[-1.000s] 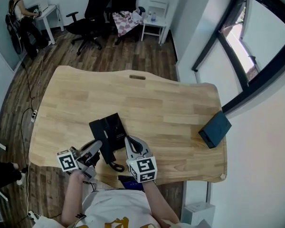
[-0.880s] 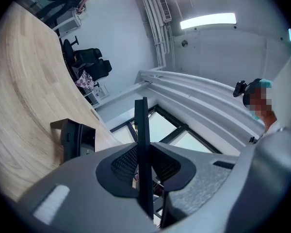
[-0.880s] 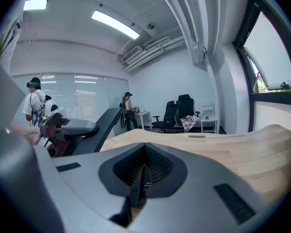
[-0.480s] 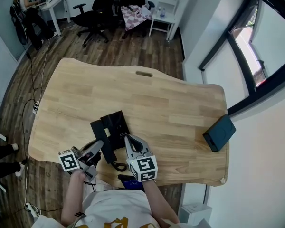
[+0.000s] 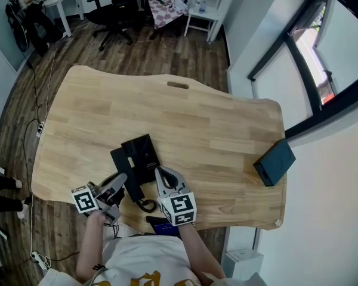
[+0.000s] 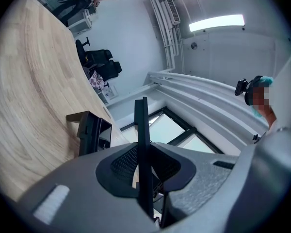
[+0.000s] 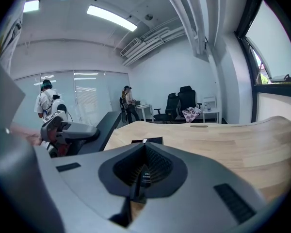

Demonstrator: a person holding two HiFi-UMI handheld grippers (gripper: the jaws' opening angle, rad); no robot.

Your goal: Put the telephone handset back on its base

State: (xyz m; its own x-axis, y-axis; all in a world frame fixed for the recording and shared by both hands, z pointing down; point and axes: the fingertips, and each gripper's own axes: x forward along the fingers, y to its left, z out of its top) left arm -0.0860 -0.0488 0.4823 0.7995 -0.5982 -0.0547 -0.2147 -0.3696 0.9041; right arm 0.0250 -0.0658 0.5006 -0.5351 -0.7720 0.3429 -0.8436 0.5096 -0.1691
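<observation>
Here, the handset [image 5: 133, 187] hangs in the left claw [image 5: 120, 181], just at the near edge of its base [image 5: 142, 155].

The handset is a flat black bar. Its long axis runs from the person outward toward the base, roughly in line with the narrower strip along the base's left side, which I take for the cradle. The left claw is clamped on the bar from the left, jaws pinched across its thin edge; whether the bar touches the worktop [image 5: 215, 130] I cannot tell. A curl of cord [image 5: 147, 206] lies at its near end. The right claw [image 5: 162, 176] sits just beside the handset on the right, jaws closed, with a thin dark sliver in the hollow behind the tips that I cannot identify. The move looks to be the left claw's: forward along the bar's own axis, onto the base.
</observation>
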